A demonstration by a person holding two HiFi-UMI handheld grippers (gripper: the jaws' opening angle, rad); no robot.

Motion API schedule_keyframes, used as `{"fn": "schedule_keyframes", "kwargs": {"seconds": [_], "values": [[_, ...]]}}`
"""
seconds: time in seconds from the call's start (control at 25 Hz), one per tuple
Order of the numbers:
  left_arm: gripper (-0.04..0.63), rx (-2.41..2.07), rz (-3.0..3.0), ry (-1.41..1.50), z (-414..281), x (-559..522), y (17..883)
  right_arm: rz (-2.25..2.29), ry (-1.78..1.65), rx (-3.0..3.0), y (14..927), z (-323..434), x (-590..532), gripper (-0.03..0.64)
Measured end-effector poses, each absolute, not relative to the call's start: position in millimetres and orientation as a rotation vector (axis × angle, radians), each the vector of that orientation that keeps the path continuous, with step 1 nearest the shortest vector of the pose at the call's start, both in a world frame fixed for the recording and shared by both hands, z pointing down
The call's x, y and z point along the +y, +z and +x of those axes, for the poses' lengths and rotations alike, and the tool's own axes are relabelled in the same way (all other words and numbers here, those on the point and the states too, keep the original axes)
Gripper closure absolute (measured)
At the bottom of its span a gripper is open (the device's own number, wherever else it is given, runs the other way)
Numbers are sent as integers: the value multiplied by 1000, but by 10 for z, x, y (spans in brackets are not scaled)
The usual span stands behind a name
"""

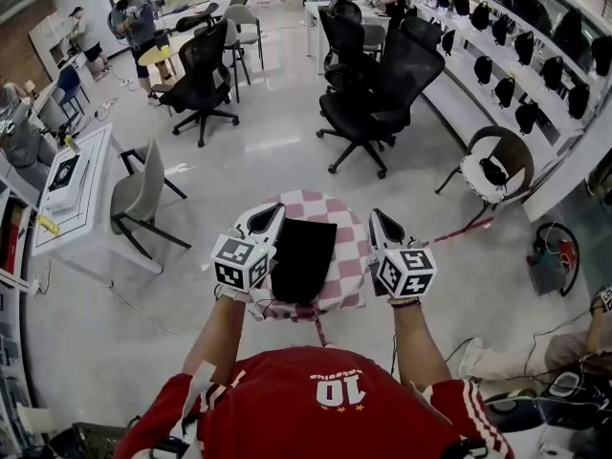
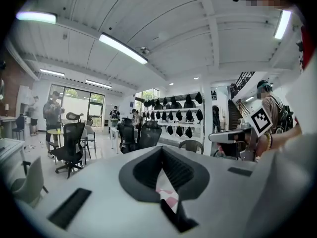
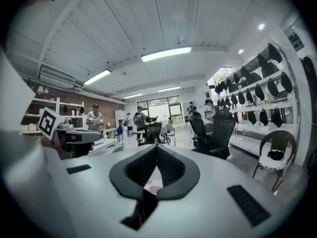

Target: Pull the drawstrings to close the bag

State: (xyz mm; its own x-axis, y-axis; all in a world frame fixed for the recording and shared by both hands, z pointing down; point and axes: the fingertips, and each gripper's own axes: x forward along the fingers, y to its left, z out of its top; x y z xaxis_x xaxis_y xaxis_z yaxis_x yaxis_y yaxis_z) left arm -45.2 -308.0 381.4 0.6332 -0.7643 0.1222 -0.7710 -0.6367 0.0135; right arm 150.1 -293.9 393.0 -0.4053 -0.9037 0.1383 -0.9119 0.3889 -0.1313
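Open-mouthed bag is pinched at its rim by pressed-together fingers of left gripper and right gripper; drawstrings likely regrasped and pulled next.

Just a shiny grey floor. Holds a white table, a grey chair right beside that table, black desk chairs farther from it.
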Motion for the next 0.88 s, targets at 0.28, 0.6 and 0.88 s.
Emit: {"fn": "schedule_keyframes", "kwargs": {"seconds": [0.28,0.6,0.88], "values": [[588,-1340,2791,139,-435,-3007,3677,1733,210,-2552,3785,1549,-2880,603],[588,-1375,2774,111,-491,-2960,3635,1749,197,-2572,3700,1553,-2812,603],[588,-1366,2784,121,-440,-2910,3615,1750,165,-2581,3624,1562,-2760,603]]}}
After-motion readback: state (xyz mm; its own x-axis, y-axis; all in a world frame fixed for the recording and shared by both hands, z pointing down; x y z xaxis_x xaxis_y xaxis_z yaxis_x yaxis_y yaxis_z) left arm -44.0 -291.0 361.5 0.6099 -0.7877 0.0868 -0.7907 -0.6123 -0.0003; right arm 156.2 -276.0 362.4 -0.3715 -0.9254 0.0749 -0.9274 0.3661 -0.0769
